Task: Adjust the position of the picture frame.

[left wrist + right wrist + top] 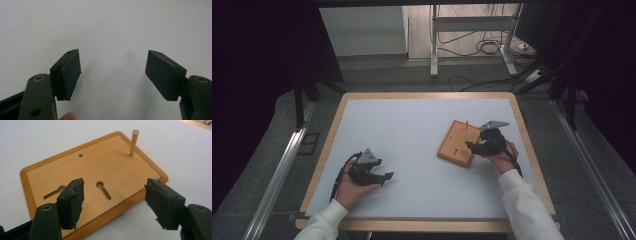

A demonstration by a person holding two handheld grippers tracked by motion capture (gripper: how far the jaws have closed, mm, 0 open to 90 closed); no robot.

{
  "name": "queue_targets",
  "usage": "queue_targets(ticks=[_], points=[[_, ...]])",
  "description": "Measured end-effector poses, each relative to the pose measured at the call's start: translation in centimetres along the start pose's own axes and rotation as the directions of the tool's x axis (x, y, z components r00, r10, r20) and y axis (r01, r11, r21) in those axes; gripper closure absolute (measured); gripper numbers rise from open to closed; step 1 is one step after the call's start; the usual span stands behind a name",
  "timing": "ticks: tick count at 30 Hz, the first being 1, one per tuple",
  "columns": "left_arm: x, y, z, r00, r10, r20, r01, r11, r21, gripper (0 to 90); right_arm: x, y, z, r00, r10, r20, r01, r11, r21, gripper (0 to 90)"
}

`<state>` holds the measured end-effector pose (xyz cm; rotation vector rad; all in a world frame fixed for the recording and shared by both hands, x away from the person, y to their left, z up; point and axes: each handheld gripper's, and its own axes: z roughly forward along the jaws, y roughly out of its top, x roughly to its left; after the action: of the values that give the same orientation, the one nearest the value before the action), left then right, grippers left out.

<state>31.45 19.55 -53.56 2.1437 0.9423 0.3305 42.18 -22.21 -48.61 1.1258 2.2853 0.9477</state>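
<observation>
From above, a wooden board (459, 143) lies flat on the white table (412, 125), right of centre and turned at an angle; the right gripper (475, 146) hovers at its near right edge, while the left gripper (384, 177) rests well apart at the near left, over bare surface. Nothing looks lifted or gripped yet, so the work seems to be at its start: the reach is made, the grasp is left. Along the left gripper (113, 72), the jaws stand wide apart with nothing between them, just white table below. Along the right gripper (113, 195), the jaws are spread over the board's (95, 170) near edge, and the pads touch nothing as far as I can tell. The board is a light panel with a darker orange rim and rounded corners; it has two keyhole slots, a small round hole, and one upright peg (133, 142) near a far corner.
</observation>
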Motion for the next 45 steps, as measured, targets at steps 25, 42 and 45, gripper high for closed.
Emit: queue_targets(ticks=[25,42,45], points=[[0.3,-0.1,0.3,0.9999,0.007,0.008,-0.007,0.9999,0.008,28.0,-2.4,3.7,6.5,0.9995,0.027,-0.015,-0.027,1.000,0.002,62.9],[0.5,-0.2,0.3,0.9999,0.009,0.005,-0.009,0.9999,0.012,28.0,-3.0,3.6,6.4,0.9975,0.062,-0.033,-0.062,0.998,-0.013,84.4],[0.5,-0.2,0.4,0.9999,0.008,0.007,-0.008,0.9999,0.013,28.0,-2.7,3.9,5.7,0.9979,0.052,-0.038,-0.053,0.998,-0.019,84.3]])
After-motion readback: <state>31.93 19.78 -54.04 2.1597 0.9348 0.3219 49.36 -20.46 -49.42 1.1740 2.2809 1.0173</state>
